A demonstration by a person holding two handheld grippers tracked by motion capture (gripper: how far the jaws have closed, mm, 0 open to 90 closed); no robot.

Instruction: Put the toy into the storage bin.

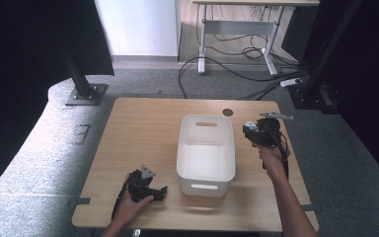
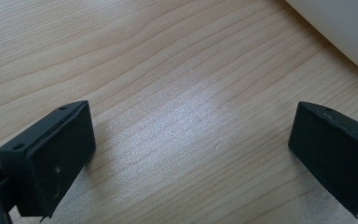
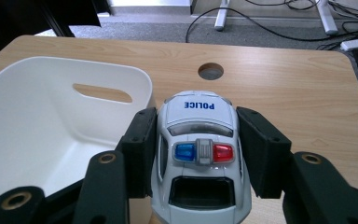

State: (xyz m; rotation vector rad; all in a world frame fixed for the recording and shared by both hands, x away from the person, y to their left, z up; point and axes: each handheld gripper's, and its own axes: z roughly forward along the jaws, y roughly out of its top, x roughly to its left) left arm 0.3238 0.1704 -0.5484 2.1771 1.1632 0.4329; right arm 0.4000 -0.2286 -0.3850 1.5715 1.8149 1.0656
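A white toy car (image 3: 200, 154), marked POLICE, with blue and red roof lights, is pinched at lower centre by the right gripper's (image 3: 199, 154) fingers, beside the bin (image 3: 37, 121). The left gripper's (image 2: 191, 154) fingers are spread above the bench (image 2: 168, 70).

A lab or office room: grey carpet (image 1: 39, 148), loose cables (image 1: 237, 64), desk frame (image 1: 237, 29), black rig posts (image 1: 79, 74).

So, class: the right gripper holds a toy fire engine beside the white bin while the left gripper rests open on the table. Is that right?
Not quite. The right gripper holds a toy police car, with POLICE on its roof in the right gripper view. The rest stands: it is beside the white bin, and the left gripper rests open on the table.
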